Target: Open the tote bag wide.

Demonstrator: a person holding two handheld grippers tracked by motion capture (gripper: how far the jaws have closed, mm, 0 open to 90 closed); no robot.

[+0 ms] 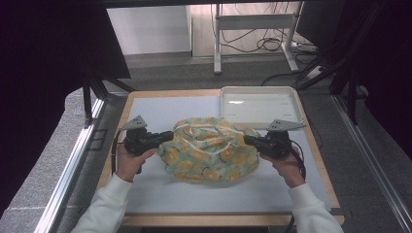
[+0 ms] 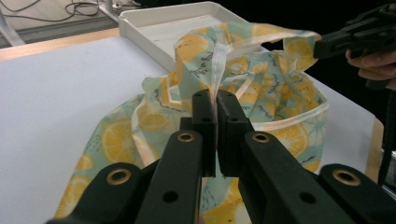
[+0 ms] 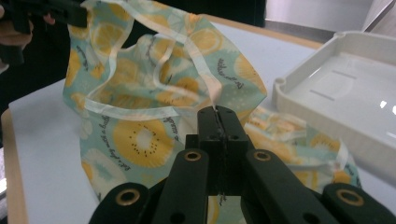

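Sleeves in white cloth enter at the bottom of the high view, each hand carrying a black two-jaw gripper. At centre frame lies the soft lemon-print fabric bag [image 1: 210, 149] on the pale grey table mat [image 1: 160, 194]. The left gripper [image 1: 167, 136] is clamped on the bag's left edge, the right gripper [image 1: 248, 140] pinched on its right edge. Light and limp, it will likely sag; the stitched rim looks the surest hold. Beyond, upper right, sits a white plastic tray [image 1: 224, 104].
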